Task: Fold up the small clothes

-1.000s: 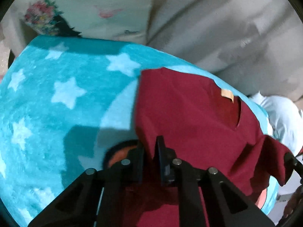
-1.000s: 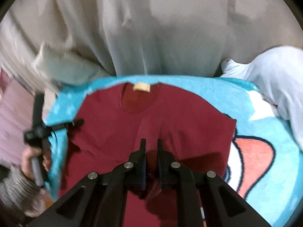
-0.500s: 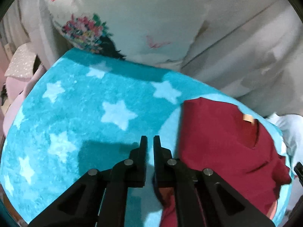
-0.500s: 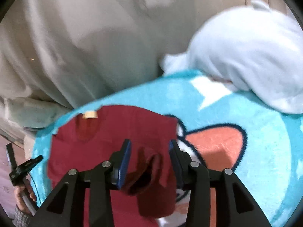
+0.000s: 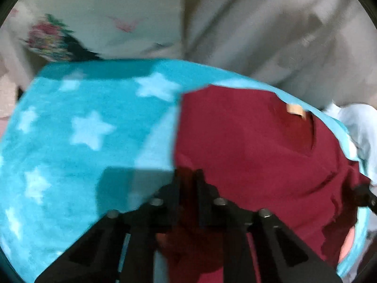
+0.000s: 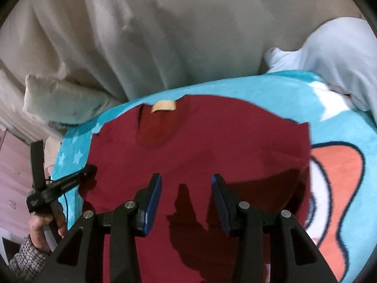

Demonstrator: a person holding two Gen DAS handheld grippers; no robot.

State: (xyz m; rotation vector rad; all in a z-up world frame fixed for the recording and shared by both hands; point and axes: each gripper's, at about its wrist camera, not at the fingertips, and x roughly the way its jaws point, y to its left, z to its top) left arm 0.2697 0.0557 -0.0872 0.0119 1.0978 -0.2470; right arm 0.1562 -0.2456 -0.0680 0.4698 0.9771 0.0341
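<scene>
- The left gripper (image 5: 188, 176) has its fingers pinched close together on a fold of the dark red shirt (image 5: 247, 146) at the garment's left edge; the view is blurred, but red cloth shows between the fingers.
- The right gripper (image 6: 186, 200) is spread wide, its blue-padded fingers (image 6: 153, 202) apart above the shirt's middle, grasping nothing.
- The shirt (image 6: 200, 146) lies spread on a turquoise blanket (image 5: 82, 129) with pale stars, its neck label (image 6: 164, 106) at the far edge, away from both grippers.
- In the right wrist view, the left gripper (image 6: 68, 181) meets the shirt's left edge.
- A pale blue garment (image 6: 334, 52) rests at the blanket's far right corner.
- Cream fabric (image 6: 165, 35) hangs behind.
</scene>
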